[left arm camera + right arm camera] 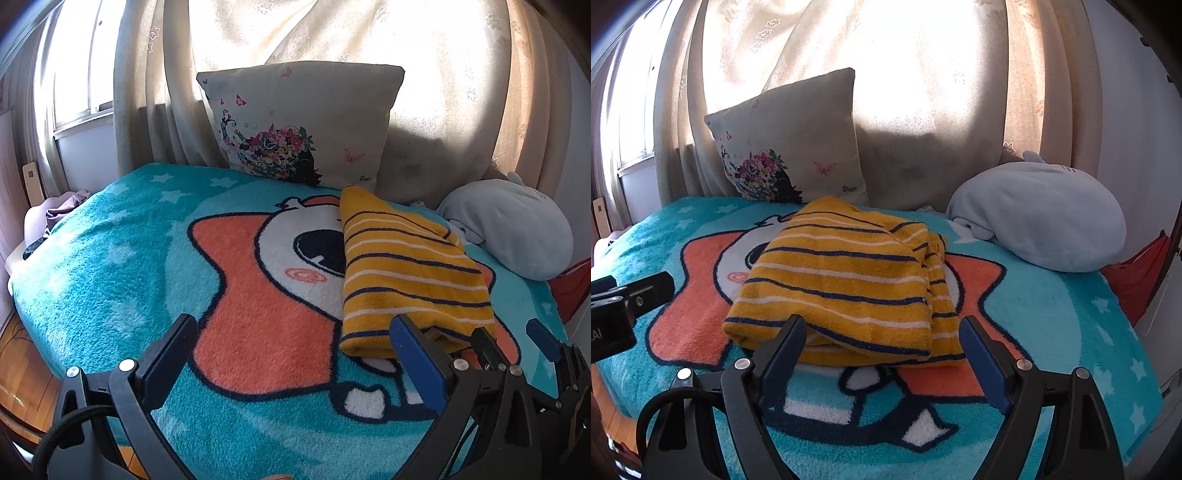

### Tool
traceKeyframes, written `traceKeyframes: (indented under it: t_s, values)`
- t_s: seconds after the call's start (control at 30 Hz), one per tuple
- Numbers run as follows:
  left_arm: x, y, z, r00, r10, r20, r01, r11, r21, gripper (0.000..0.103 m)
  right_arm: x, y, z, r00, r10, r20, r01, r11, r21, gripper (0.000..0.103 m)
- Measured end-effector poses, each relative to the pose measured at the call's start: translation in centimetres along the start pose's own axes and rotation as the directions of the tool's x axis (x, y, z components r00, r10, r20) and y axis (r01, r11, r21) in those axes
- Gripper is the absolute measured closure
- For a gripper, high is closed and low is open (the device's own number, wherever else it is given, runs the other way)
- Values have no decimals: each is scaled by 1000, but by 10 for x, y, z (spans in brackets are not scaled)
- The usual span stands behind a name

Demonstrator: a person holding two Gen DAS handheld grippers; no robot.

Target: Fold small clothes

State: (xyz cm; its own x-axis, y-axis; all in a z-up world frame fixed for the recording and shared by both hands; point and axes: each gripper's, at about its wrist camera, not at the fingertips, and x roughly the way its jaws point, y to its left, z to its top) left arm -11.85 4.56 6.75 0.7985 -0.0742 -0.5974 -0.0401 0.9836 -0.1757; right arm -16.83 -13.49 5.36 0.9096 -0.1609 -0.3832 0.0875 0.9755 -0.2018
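A yellow garment with navy and white stripes [846, 280] lies folded on the teal cartoon blanket [1052, 314]. In the left wrist view the garment [406, 266] is at centre right. My left gripper [295, 325] is open and empty, to the left of the garment's near edge, its right finger just at that edge. My right gripper [882, 328] is open and empty, its fingers straddling the garment's near edge just above the blanket. The right gripper also shows at the right of the left wrist view [513, 336]. The left gripper's finger shows at the left edge of the right wrist view [646, 291].
A cream pillow with a flower print [299, 125] leans against the curtains [443, 74] at the back. A pale blue plush toy [1038, 218] lies at the back right, with a red item [1137, 273] beside it. Wooden floor [22, 354] shows past the bed's left edge.
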Motion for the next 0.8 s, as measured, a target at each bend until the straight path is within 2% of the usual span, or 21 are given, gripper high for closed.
traceKeyframes:
  t_s: [0.2, 0.8]
  values:
    - [-1, 2, 0, 1000, -6, 6, 6, 1000, -9, 0, 0, 0, -1, 999, -34, -9, 34, 999, -13, 15]
    - [1, 0, -1, 1000, -13, -9, 13, 1000, -9, 0, 8, -2, -4, 997, -54, -58, 52, 998, -37, 14]
